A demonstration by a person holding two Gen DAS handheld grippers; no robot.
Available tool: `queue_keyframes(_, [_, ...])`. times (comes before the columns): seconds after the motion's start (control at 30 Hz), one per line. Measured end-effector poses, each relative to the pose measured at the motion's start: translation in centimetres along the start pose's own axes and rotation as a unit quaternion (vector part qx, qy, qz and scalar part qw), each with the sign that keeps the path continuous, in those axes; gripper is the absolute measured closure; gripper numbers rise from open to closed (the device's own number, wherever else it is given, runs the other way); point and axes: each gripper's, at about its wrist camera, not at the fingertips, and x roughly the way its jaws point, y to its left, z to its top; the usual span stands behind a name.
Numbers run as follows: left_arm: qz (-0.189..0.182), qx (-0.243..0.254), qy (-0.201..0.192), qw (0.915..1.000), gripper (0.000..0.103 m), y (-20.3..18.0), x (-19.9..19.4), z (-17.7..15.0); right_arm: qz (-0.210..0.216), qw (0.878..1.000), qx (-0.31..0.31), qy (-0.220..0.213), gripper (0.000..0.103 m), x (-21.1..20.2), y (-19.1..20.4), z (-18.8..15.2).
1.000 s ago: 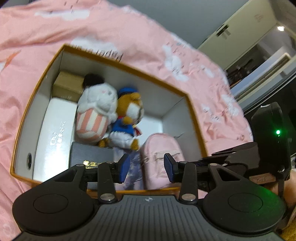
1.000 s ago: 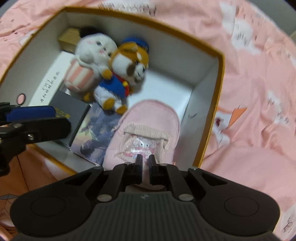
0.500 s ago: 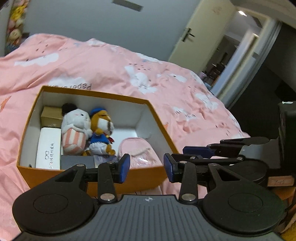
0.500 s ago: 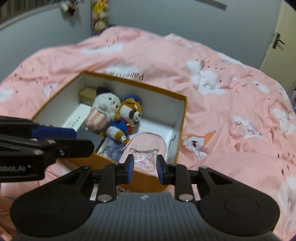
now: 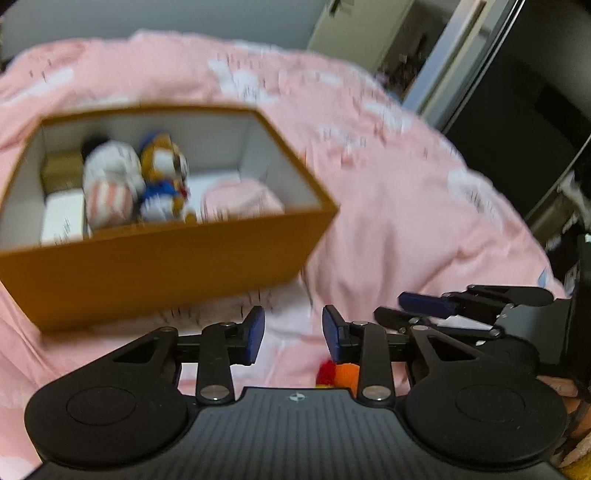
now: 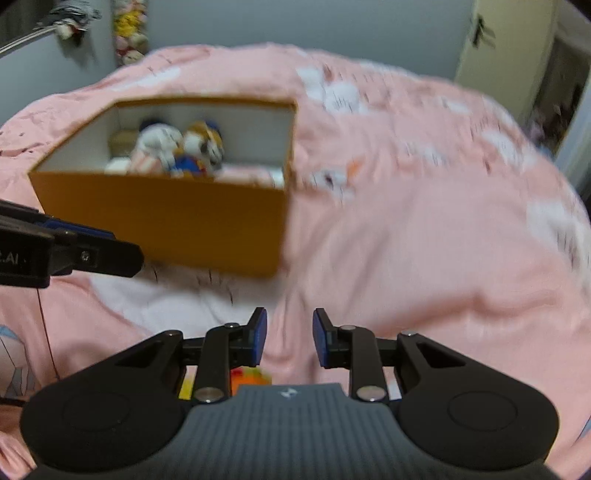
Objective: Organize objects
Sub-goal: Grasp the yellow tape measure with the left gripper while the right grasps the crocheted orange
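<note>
An orange box (image 5: 159,266) (image 6: 184,218) with a white inside sits on the pink bed. In it are a white plush with a striped body (image 5: 109,184) (image 6: 157,147), a brown plush in blue (image 5: 164,181) (image 6: 201,147), a pink pouch (image 5: 240,197), a white case (image 5: 61,221) and a tan box (image 5: 61,170). My left gripper (image 5: 291,334) is open and empty, in front of the box. My right gripper (image 6: 286,341) is open and empty, at the box's right front corner. An orange and red thing (image 5: 338,373) (image 6: 245,378) lies under both grippers, mostly hidden.
The pink blanket with white cloud prints (image 6: 424,240) covers the bed. A door (image 6: 495,55) and grey wall stand behind. A dark doorway (image 5: 517,110) is at the right. Plush toys hang on the wall (image 6: 125,33).
Both grippers have pulled back and down from the box. The right gripper opened and let go of the pink pouch, which now lies in the box. The views are motion-blurred.
</note>
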Motion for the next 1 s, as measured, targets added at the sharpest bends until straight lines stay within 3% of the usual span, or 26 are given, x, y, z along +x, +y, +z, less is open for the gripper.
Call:
queue_keyframes(0.27, [-0.038, -0.012, 0.086, 0.9955, 0.065, 0.5, 2.2, -2.2, 0.021, 0.998, 0.055, 0.028, 0.074, 0.3, -1.5, -3.0])
queue_keyframes(0.43, [-0.060, 0.005, 0.136, 0.9889, 0.050, -0.4, 3.9, -3.4, 0.038, 0.994, 0.093, 0.037, 0.074, 0.4, -2.9, -4.1])
queue_keyframes(0.6, [-0.043, 0.015, 0.173, 0.9839, 0.048, -1.3, 6.9, -4.3, 0.061, 0.991, 0.114, 0.037, 0.074, 0.3, -3.7, -4.6])
queue_keyframes(0.7, [-0.051, -0.015, 0.190, 0.9804, 0.045, -0.8, 8.3, -4.8, 0.075, 0.989, 0.123, 0.036, 0.074, 0.5, -4.1, -4.6])
queue_keyframes(0.83, [-0.050, -0.082, 0.178, 0.9793, 0.037, 0.6, 8.8, -4.4, 0.086, 0.987, 0.131, 0.041, 0.074, 0.9, -4.3, -4.6])
queue_keyframes(1.0, [-0.037, -0.131, 0.204, 0.9695, 0.034, 1.3, 10.1, -4.8, 0.091, 0.986, 0.129, 0.046, 0.074, 1.2, -4.2, -4.4])
